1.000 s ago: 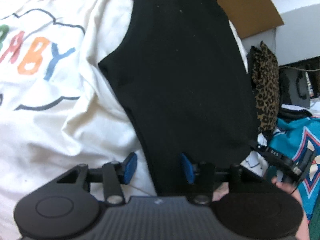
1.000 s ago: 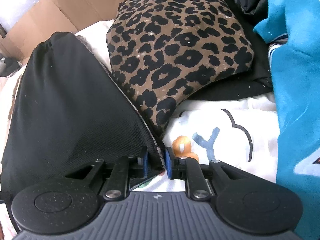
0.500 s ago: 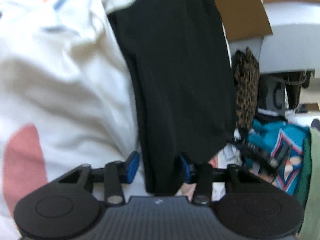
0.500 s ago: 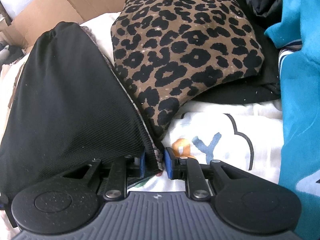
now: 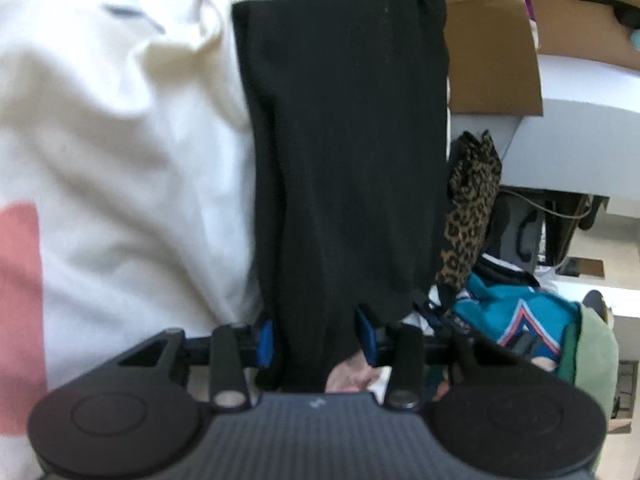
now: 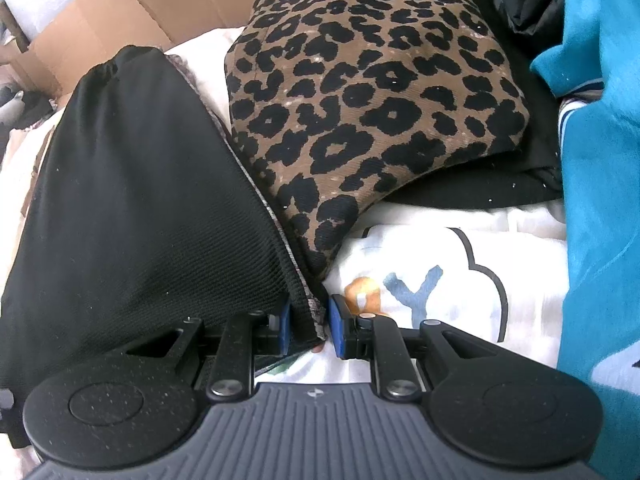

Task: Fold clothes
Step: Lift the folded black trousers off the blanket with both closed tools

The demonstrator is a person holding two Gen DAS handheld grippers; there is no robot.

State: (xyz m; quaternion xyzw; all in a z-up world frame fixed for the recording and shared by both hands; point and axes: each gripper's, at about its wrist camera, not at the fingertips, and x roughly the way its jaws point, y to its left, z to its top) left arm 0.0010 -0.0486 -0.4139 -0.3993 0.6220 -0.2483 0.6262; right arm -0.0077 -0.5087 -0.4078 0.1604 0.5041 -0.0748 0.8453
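Observation:
A black garment (image 5: 340, 140) hangs stretched over a white printed sheet (image 5: 120, 160). My left gripper (image 5: 316, 338) is shut on its bunched lower end, and the fabric fills the gap between the blue pads. A person's hand (image 5: 352, 376) shows just beneath. In the right wrist view the black garment (image 6: 140, 208) spreads to the left. Its hemmed corner sits between the pads of my right gripper (image 6: 310, 326). That gripper is open: the corner leans on the left pad and a gap shows at the right pad.
A folded leopard-print garment (image 6: 372, 92) lies right beside the black one on the white sheet (image 6: 440, 280) printed with coloured letters. A teal garment (image 6: 600, 200) is piled at the right. Cardboard (image 6: 140, 8) stands behind. A green garment (image 5: 592, 352) lies at the left view's far right.
The left jaws have narrowed onto the black fabric as that gripper dipped and rolled. The right jaws have parted slightly, so they no longer pinch the garment's corner.

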